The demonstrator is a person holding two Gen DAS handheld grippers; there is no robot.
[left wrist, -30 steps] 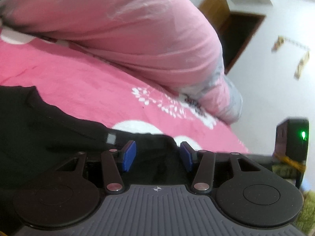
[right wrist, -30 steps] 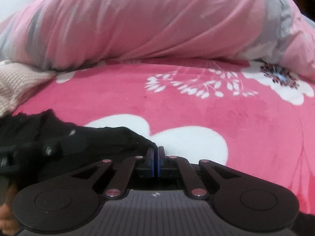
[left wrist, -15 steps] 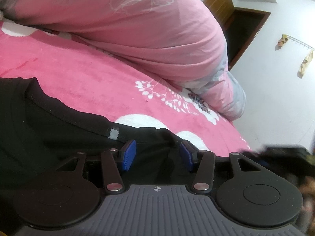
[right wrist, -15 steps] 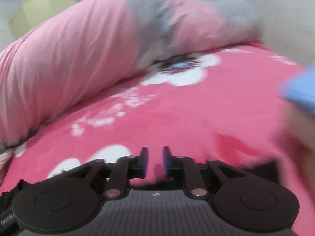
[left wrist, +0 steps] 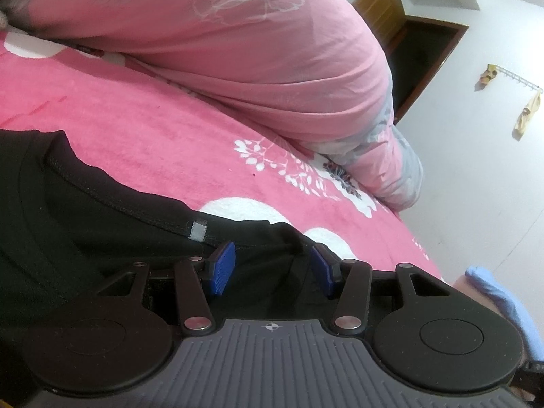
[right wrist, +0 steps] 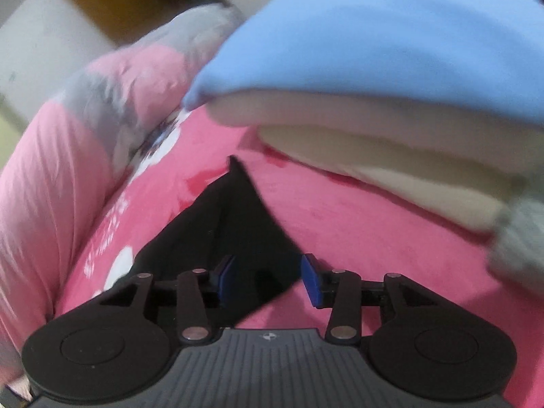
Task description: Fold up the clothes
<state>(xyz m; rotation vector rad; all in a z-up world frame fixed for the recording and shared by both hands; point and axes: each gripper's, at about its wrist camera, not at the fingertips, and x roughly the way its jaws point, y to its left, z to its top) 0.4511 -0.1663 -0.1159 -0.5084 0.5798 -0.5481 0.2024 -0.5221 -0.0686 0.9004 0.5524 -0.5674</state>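
A black garment (left wrist: 61,224) lies on the pink bed cover (left wrist: 142,129), its stitched neckline and small grey tag (left wrist: 199,229) just ahead of my left gripper (left wrist: 272,268). That gripper stands open, low over the black cloth, and the blue pads press on nothing. In the right wrist view a pointed flap of the black garment (right wrist: 234,210) runs away from my right gripper (right wrist: 268,277). Its jaws are opening, with the black cloth lying below and between them, not pinched.
A bulky pink and grey duvet (left wrist: 238,51) lies along the far side of the bed. At the right a stack of folded clothes, blue (right wrist: 391,40) over cream (right wrist: 391,156), rests on the cover. A white wall and a dark doorway (left wrist: 418,57) stand beyond.
My right gripper went from shut to open, swung sideways across the bed and rolled; it now faces the folded stack and the black flap. My left gripper stayed put.
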